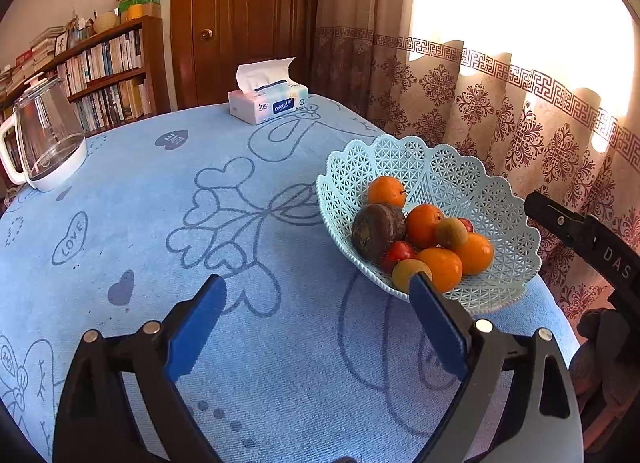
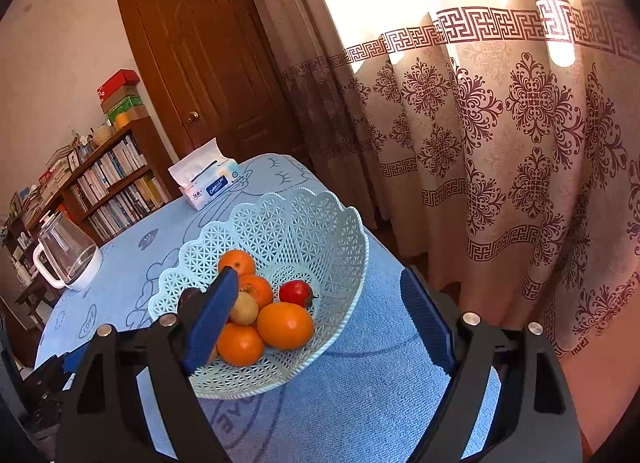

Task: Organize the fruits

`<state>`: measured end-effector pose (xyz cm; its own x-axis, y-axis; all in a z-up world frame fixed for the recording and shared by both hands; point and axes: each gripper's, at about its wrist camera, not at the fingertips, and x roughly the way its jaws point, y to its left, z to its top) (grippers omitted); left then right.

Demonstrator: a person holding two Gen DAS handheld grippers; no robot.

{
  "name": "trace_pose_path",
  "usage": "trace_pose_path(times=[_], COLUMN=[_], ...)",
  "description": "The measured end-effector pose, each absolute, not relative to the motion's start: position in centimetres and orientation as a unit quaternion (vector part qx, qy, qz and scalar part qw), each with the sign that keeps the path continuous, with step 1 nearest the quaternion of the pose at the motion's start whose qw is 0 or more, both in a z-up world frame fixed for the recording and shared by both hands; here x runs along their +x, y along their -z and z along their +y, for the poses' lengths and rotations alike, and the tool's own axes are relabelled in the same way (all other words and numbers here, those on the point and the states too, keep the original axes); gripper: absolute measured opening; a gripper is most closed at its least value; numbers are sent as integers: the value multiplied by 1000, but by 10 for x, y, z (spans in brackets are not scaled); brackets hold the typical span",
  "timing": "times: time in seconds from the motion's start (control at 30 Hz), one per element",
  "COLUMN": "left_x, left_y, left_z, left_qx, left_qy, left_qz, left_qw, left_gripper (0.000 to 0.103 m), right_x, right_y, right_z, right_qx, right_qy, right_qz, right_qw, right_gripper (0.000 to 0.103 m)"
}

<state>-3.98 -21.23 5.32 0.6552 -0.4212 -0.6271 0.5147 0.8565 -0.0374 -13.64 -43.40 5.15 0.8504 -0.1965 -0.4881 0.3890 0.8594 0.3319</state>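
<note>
A pale blue lattice fruit basket (image 1: 452, 167) stands on the blue tablecloth near the table's right edge. It holds several oranges (image 1: 442, 267), a dark passion fruit (image 1: 376, 231), red tomatoes (image 1: 400, 251) and small tan fruits (image 1: 451, 231). My left gripper (image 1: 318, 291) is open and empty, above the cloth just left of the basket. My right gripper (image 2: 320, 289) is open and empty, hovering over the near side of the basket (image 2: 320, 223), above an orange (image 2: 285, 325) and a tomato (image 2: 295, 293). Its left finger (image 2: 212, 315) hides part of the fruit.
A tissue box (image 1: 268, 103) sits at the table's far edge. A glass kettle (image 1: 44, 139) on a white base stands at the left. A patterned curtain (image 1: 520, 135) hangs close behind the basket. A bookshelf and a wooden door stand behind the table.
</note>
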Motion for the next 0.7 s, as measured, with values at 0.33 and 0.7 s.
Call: trace_pose_path(times=[0.33,0.7], left_x=[-36,-46], left_y=[-52,-55], left_z=[-205,-206], left_qx=[73,102], left_qy=[226,204], left_qz=[330,309], left_qw=[914,923], left_gripper=[94,98], right_x=[-140,-138], right_y=[-44,-43], right_z=[-409,-403], right_qx=[161,148], right_qy=[112,100], right_qz=[266,277], right_qw=[944,944], right_gripper=[94,100])
